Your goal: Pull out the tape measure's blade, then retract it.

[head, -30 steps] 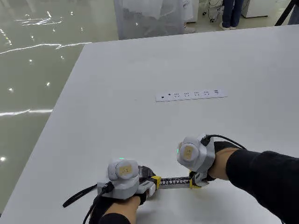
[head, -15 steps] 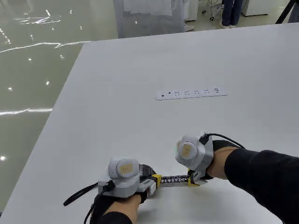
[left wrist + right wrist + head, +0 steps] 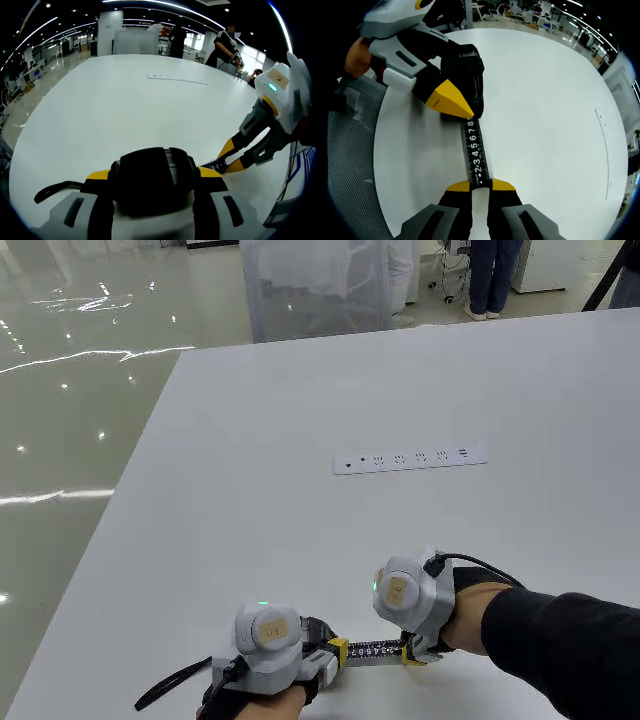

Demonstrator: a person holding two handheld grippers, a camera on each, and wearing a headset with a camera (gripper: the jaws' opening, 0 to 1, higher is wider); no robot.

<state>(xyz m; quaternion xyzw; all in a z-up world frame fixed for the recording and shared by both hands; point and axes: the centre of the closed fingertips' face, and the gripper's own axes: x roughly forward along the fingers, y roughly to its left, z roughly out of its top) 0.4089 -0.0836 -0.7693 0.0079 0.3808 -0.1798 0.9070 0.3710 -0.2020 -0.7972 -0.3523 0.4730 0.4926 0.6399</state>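
Two jaws, right gripper (image 3: 480,187): clenched on the free end of the blade (image 3: 474,159), with one yellow tip on each side of it, at 6 o'clock in the right gripper view.
Blade: a short length is out. The printed numbers 2 to 8 are readable. It runs low over the surface (image 3: 300,420) toward 12 o'clock and into the tape measure (image 3: 466,75).
Jaws, left gripper (image 3: 155,174): grasping the tape measure's black case between yellow tips, at 6 o'clock in the left gripper view. The right gripper comes into that view at 3 o'clock.
Tape measure: at 6 o'clock in the head view, close to the surface's near edge. The case is at 9 o'clock of the drawn blade and the right gripper at 3 o'clock.
Cord: a black cord (image 3: 165,678) trails from under the left gripper toward 8 o'clock. I cannot tell what it belongs to.
Sleeve: a dark sleeve (image 3: 570,640) lies behind the right gripper, at 4 o'clock in the head view.
Power strip: a white power strip (image 3: 410,456) lies flat at 12 o'clock of the grippers, well apart from them.
Floor: a glossy floor (image 3: 60,390) lies beyond the surface's edge, at 10 o'clock.
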